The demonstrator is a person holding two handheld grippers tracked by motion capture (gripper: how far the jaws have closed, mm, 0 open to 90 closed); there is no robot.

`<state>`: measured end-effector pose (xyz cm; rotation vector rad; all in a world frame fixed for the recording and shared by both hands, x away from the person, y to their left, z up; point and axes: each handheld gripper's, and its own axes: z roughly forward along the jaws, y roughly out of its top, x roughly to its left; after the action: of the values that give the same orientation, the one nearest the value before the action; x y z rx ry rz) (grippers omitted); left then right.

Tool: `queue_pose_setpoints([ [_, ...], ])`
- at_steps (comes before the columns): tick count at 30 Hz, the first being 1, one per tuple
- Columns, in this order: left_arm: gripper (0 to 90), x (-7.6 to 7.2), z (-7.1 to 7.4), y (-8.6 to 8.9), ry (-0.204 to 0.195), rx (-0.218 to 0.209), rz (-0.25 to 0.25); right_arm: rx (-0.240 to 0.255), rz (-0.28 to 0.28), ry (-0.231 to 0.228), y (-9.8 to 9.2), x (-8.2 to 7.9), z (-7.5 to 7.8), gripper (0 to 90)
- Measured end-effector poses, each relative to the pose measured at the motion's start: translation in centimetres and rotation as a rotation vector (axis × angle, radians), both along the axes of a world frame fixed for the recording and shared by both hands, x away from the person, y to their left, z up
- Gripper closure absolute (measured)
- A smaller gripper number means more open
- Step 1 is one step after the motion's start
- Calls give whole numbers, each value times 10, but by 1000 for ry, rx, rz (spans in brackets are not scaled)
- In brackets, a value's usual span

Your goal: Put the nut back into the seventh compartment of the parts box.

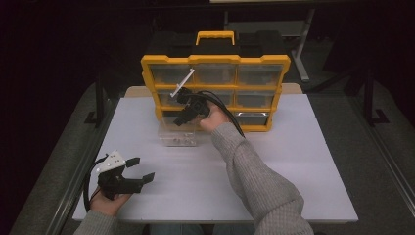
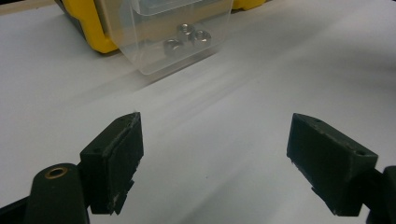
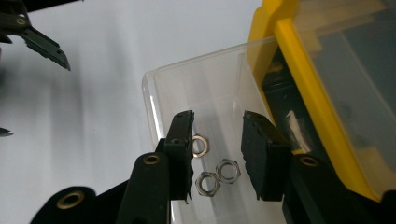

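Nuts [image 3: 217, 176] beneath right hand-held gripper [image 3: 217, 140]

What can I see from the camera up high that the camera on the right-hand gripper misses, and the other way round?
The high view alone takes in the whole yellow organizer with its carry handle, the grey-sleeved arms, and the white table edge to edge.

The right gripper view alone gets close enough to count the metal nuts: three lie in the clear drawer, under the right gripper, whose jaws stand slightly apart with nothing between them.

Both show the drawer pulled out of the organizer, and the left gripper, open, off to the side.
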<state>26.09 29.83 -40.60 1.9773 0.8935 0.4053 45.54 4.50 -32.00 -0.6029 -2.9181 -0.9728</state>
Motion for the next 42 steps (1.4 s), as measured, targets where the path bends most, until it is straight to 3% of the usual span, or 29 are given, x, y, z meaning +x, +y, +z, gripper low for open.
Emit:
queue_pose_setpoints([
  [1, 182, 0, 0, 0, 4, 0, 2, 17, -1, -2, -3, 0, 1, 622],
  [2, 182, 0, 0, -1, 5, -6, 5, 68, 61, -59, -7, 5, -1, 620],
  [4, 182, 0, -1, -2, 4, -5, 3, 93, 42, -55, -16, 3, 1, 613],
  [12, 182, 0, -1, -1, 8, 8, 0, 130, -14, -51, -50, -6, 6, 558],
  [22, 181, 0, -1, -3, 16, 11, -5, 162, -49, -82, -90, -19, 3, 482],
  [26, 181, 0, -2, -4, 18, -2, 0, 182, -61, -106, -104, -23, -2, 454],
  [34, 180, 1, -3, -5, 25, -8, -1, 225, -120, -79, -129, -37, -9, 416],
  [42, 179, 2, -3, -5, 22, -10, 1, 278, -163, -86, -159, -50, -20, 394],
])
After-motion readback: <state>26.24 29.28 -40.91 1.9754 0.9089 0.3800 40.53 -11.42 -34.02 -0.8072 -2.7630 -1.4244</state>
